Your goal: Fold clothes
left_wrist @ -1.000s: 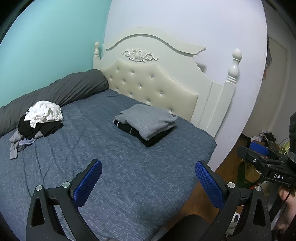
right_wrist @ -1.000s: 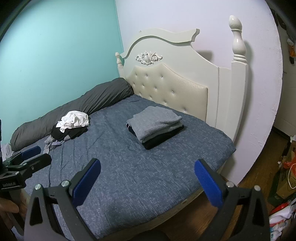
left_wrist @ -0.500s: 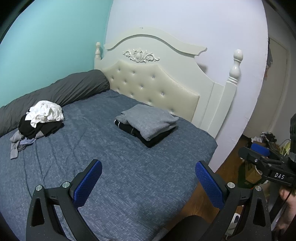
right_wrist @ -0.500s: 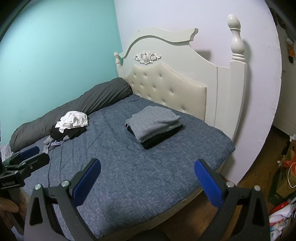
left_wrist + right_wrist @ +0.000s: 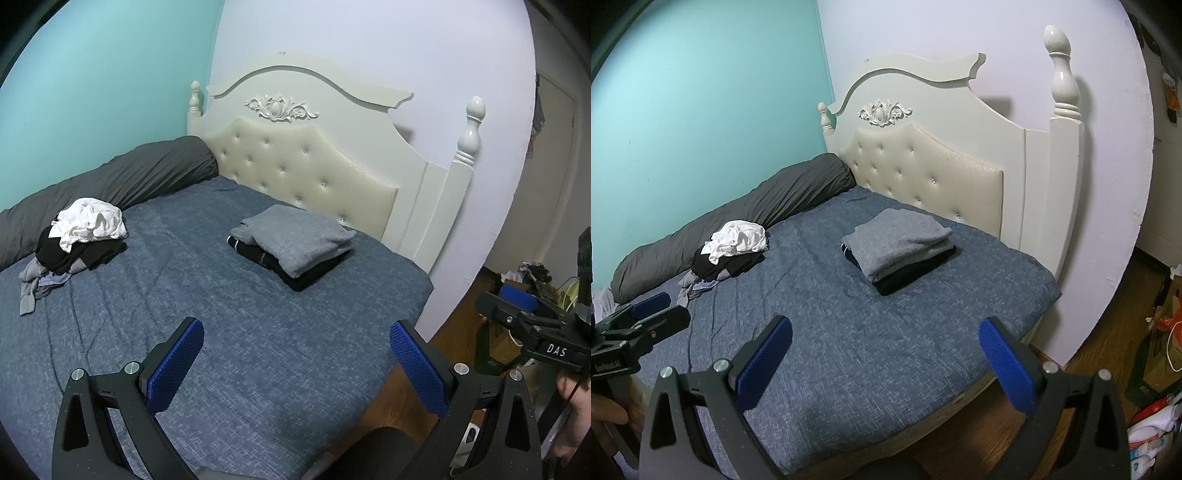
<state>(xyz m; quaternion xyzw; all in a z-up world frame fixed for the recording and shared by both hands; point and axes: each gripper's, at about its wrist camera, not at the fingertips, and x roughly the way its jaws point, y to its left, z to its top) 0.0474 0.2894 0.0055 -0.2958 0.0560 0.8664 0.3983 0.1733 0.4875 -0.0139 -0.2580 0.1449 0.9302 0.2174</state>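
Note:
A folded stack (image 5: 295,245), grey garment on top of black ones, lies on the blue bed (image 5: 258,350) near the headboard; it also shows in the right wrist view (image 5: 899,249). A loose pile (image 5: 83,236) of white, black and grey clothes lies at the left by the grey bolster, seen too in the right wrist view (image 5: 733,251). My left gripper (image 5: 295,360) is open and empty above the bed's near part. My right gripper (image 5: 886,360) is open and empty over the bed's foot edge.
A long grey bolster (image 5: 110,184) runs along the teal wall. The cream tufted headboard (image 5: 310,162) stands behind the stack. Wooden floor with boxes and clutter (image 5: 1160,350) lies to the right of the bed.
Both grippers have drifted slightly; the view of the bed has shifted a little. Both stay open and empty.

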